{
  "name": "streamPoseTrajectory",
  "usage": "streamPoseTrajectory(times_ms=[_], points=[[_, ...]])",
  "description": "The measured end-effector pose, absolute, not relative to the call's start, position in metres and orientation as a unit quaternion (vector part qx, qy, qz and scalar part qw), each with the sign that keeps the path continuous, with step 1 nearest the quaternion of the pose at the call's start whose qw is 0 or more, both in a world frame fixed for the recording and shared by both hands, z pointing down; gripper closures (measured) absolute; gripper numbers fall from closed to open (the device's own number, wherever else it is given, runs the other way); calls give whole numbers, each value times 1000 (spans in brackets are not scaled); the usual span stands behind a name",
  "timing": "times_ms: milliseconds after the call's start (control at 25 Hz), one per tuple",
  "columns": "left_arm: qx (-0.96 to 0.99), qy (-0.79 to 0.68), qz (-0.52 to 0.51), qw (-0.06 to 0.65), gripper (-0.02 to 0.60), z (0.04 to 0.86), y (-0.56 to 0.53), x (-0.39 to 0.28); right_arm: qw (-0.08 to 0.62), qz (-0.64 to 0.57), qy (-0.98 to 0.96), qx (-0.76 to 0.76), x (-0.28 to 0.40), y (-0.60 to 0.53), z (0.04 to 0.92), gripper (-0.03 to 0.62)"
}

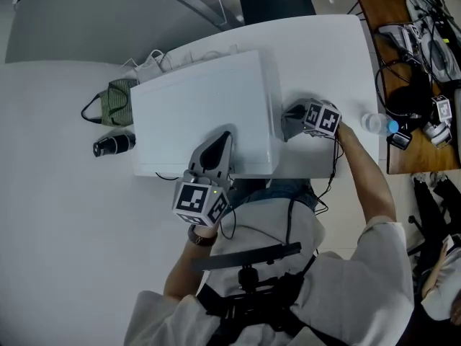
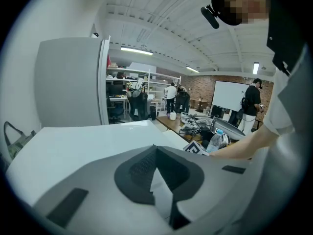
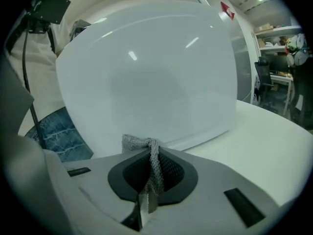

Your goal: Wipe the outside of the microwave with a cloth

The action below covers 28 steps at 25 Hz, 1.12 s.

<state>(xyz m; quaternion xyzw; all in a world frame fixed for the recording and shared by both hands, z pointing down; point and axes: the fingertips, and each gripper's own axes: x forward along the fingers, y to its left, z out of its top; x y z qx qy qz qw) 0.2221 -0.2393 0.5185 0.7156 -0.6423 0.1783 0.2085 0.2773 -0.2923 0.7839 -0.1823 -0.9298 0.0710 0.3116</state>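
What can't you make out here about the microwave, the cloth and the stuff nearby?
Door and controls of the microwave: no view shows them; the head view sees mainly the top, the right gripper view one plain side.
The cloth: the right gripper view shows just a bunch pinched in the right hand-held gripper; whether it touches the microwave is unclear.
The black object beside the green bag: too small in the head view to identify.

No readable words or numbers; the lower-centre cube (image 1: 200, 202) and centre-right cube (image 1: 321, 118) bear only black-and-white square patterns.
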Motion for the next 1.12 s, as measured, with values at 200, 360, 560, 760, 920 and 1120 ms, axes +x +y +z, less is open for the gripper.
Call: streamPoseTrajectory(times_ms=[200,360,560,760,920,1120], points=[[689,-668,181,215,552,514,-239,196,315,71,-937,-133,235,-375,790,563],[667,-687,181,223,552,519,-237,176,307,69,-946,-76,209,-436,787,563],[655,-694,175,241,552,526,-246,160,273,71,-955,91,194,-516,769,563],[662,-692,162,238,552,522,-243,148,248,90,-950,166,204,-502,760,565],[672,-689,138,232,552,519,-222,130,255,100,-946,173,221,-444,757,565],[682,-689,105,220,552,505,-160,110,257,144,-930,221,265,-332,753,564]])
